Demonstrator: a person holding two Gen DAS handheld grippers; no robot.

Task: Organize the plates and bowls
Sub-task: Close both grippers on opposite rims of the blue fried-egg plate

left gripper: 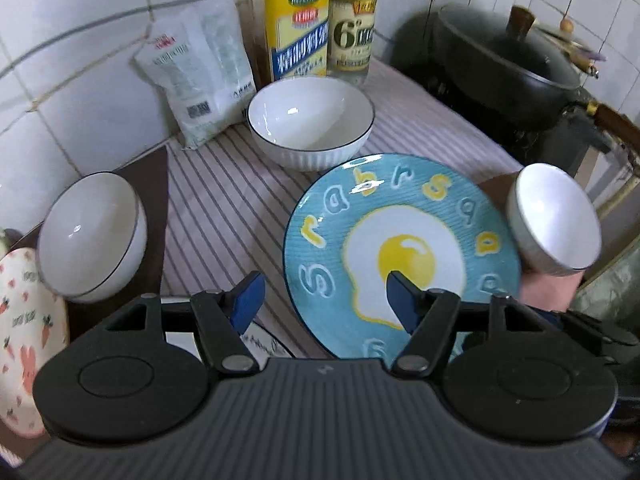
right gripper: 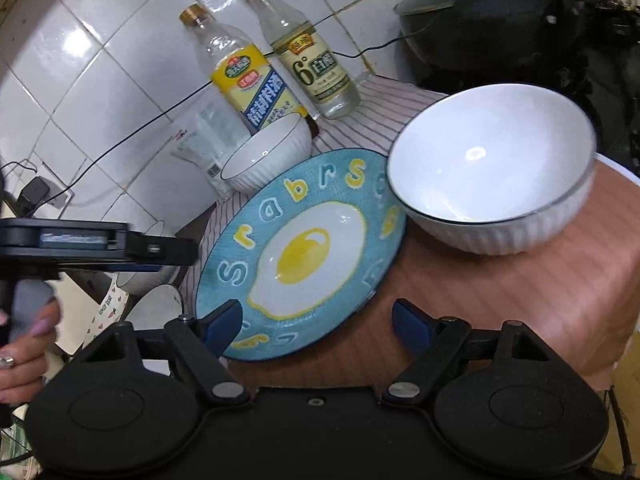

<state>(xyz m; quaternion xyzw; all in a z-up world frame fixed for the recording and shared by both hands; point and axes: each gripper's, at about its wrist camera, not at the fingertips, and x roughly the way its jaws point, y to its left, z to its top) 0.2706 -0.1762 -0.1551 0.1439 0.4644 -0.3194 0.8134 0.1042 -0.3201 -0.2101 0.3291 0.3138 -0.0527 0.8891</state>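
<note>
A blue plate [left gripper: 400,248] painted with a fried egg lies flat, half on the striped cloth [left gripper: 224,208]. My left gripper [left gripper: 324,302] is open above the plate's near left rim: one finger is over the plate, the other over the cloth. My right gripper [right gripper: 316,326] is open at the near rim of the same blue plate [right gripper: 312,248], touching nothing. One white bowl [right gripper: 492,168] stands at the plate's right edge. A ribbed white bowl [left gripper: 310,120] stands behind it, and another white bowl [left gripper: 92,236] is far left beside a pink patterned plate [left gripper: 24,320].
Two bottles [left gripper: 296,24] and a white bag [left gripper: 196,76] line the tiled wall at the back. A black lidded wok [left gripper: 508,60] sits at the back right. A small plate [left gripper: 264,344] lies under my left gripper. A person's hand [right gripper: 24,340] holds the left tool.
</note>
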